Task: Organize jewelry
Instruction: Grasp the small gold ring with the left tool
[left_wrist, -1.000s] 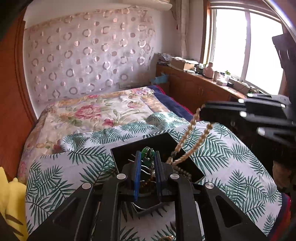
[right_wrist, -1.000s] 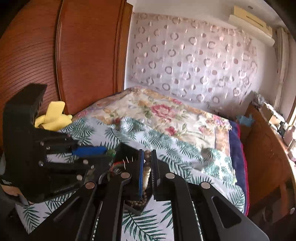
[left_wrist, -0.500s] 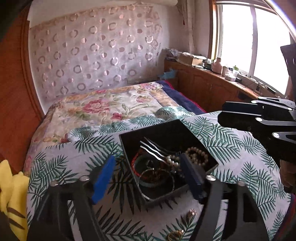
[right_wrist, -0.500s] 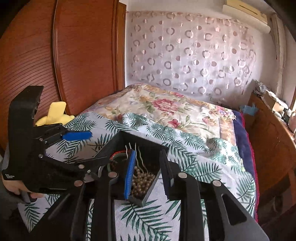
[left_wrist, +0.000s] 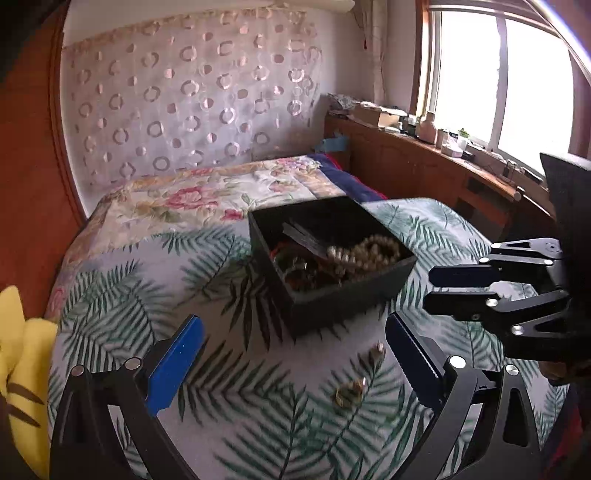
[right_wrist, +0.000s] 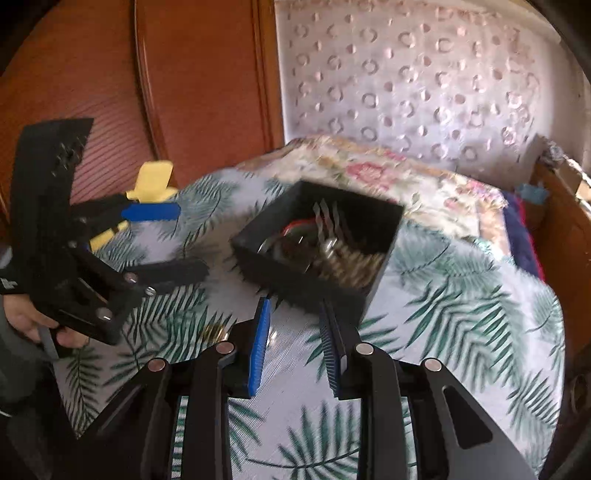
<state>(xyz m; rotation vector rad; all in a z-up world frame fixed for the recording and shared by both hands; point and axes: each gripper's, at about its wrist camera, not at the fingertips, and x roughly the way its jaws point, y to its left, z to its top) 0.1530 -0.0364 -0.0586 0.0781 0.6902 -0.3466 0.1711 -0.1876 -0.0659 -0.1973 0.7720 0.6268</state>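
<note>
A black open box (left_wrist: 345, 301) sits on the palm-print bedspread and holds a pearl necklace (left_wrist: 369, 251), silver hair pins (left_wrist: 306, 236) and dark bangles. It also shows in the right wrist view (right_wrist: 295, 280) with the pearls (right_wrist: 351, 264) inside. Two small gold pieces, one (left_wrist: 349, 393) and another (left_wrist: 376, 352), lie on the spread in front of the box. My left gripper (left_wrist: 291, 358) is wide open and empty, pulled back from the box. My right gripper (right_wrist: 297, 334) is open and empty, just short of the box's near wall; it appears from the side in the left wrist view (left_wrist: 465, 286).
A yellow plush toy (left_wrist: 18, 369) lies at the bed's left edge beside the wooden headboard (right_wrist: 166, 92). A wooden counter (left_wrist: 443, 166) with clutter runs under the window on the right. A floral quilt (left_wrist: 207, 199) covers the far bed.
Both grippers opened, dropping the necklace and bangle into the box, then backed away and lower. The box now sits farther ahead; the gold pieces have come into view.
</note>
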